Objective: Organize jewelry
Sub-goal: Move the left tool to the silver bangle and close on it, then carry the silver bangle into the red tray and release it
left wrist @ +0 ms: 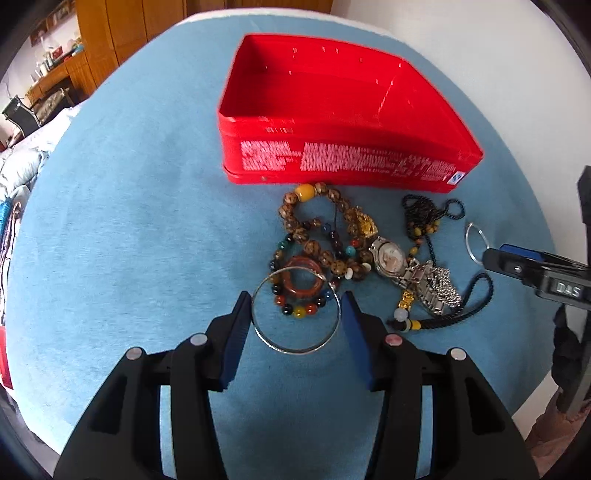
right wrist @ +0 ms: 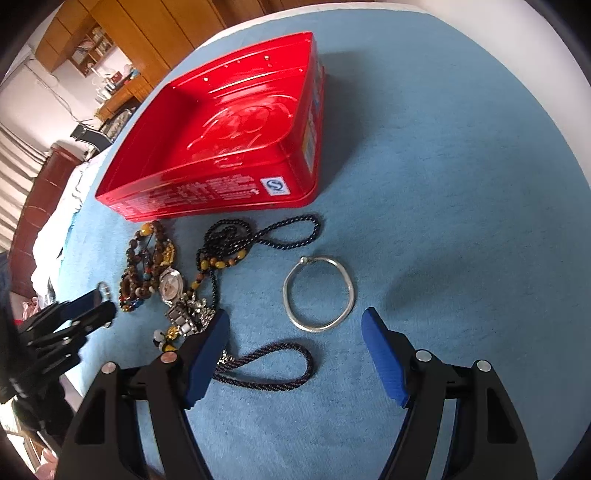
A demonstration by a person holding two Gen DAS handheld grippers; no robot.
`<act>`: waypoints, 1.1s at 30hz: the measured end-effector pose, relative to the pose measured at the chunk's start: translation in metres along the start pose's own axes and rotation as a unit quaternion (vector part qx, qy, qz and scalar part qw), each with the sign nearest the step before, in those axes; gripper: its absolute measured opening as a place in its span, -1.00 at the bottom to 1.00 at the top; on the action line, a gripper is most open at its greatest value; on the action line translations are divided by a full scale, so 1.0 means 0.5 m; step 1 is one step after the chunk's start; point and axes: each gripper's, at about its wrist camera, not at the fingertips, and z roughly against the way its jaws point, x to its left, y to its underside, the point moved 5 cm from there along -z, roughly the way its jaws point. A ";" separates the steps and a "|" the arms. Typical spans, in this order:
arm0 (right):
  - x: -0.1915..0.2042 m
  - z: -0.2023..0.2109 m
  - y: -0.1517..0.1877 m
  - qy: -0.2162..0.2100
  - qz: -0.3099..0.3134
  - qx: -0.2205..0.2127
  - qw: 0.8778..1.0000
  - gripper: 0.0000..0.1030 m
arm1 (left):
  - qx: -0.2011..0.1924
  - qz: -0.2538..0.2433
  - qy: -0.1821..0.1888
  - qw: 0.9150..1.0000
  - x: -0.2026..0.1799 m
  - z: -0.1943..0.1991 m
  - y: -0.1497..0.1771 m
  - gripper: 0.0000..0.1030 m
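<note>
An empty red tin box (left wrist: 332,110) stands open on the blue cloth; it also shows in the right wrist view (right wrist: 221,140). In front of it lies a pile of jewelry: brown bead bracelets (left wrist: 325,229), a silver watch (left wrist: 391,258), a black bead necklace (right wrist: 258,236). My left gripper (left wrist: 295,314) is open, its fingers on either side of a thin silver bangle (left wrist: 334,325) lying on the cloth. My right gripper (right wrist: 295,328) is open just in front of a silver bracelet (right wrist: 319,325), not touching it.
A dark cord loop (right wrist: 273,365) lies near my right gripper's left finger. The blue cloth (left wrist: 129,221) covers a round table; its edge curves close around. Wooden cabinets (left wrist: 122,33) stand beyond the table.
</note>
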 end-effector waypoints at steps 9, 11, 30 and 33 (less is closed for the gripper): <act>-0.002 -0.026 -0.015 0.022 0.002 0.018 1.000 0.37 | -0.002 0.008 -0.006 1.000 0.033 -0.001 -0.012 -0.06; -0.003 -0.036 -0.017 0.026 0.001 0.024 0.999 0.27 | -0.001 0.008 -0.006 1.000 0.043 -0.007 -0.014 -0.06; 0.013 0.036 0.002 0.046 0.033 -0.020 0.998 -0.11 | -0.021 0.008 -0.010 1.000 0.034 0.003 -0.013 -0.06; 0.024 0.082 -0.003 0.035 0.038 -0.044 0.998 -0.11 | -0.035 0.005 -0.007 0.999 0.026 0.025 -0.024 -0.06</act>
